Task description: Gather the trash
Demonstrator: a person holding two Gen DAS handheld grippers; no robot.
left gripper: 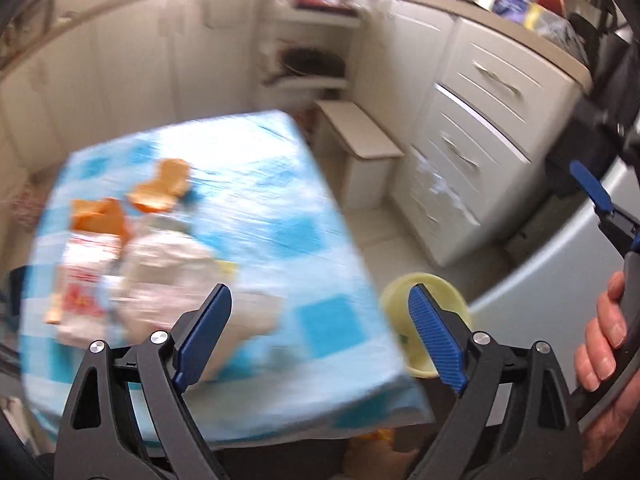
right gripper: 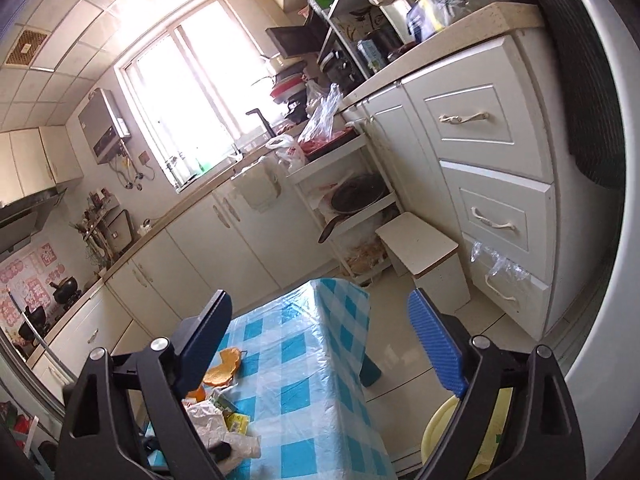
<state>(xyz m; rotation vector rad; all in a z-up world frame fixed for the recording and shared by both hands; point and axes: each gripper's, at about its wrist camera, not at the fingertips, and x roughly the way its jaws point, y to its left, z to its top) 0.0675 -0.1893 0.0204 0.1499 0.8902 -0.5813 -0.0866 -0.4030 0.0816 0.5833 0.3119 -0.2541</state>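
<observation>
Trash lies on a table with a blue-and-white checked cloth [left gripper: 280, 208]: orange peels [left gripper: 160, 188], a red-and-white wrapper [left gripper: 86, 280] and crumpled white paper or plastic [left gripper: 168, 264]. The left wrist view is blurred. My left gripper [left gripper: 320, 336] is open and empty above the table's near edge. My right gripper [right gripper: 320, 344] is open and empty, above the table [right gripper: 304, 360]; orange peel [right gripper: 224, 368] and crumpled wrappers [right gripper: 216, 420] lie at its lower left. It also shows at the right of the left wrist view [left gripper: 608, 216], held by a hand.
A pale yellow bin [left gripper: 424, 312] stands on the floor right of the table, also in the right wrist view [right gripper: 452, 432]. A white stool [right gripper: 424, 256] and white drawers [right gripper: 492, 184] stand beyond. Kitchen cabinets and a window [right gripper: 188, 92] are at the back.
</observation>
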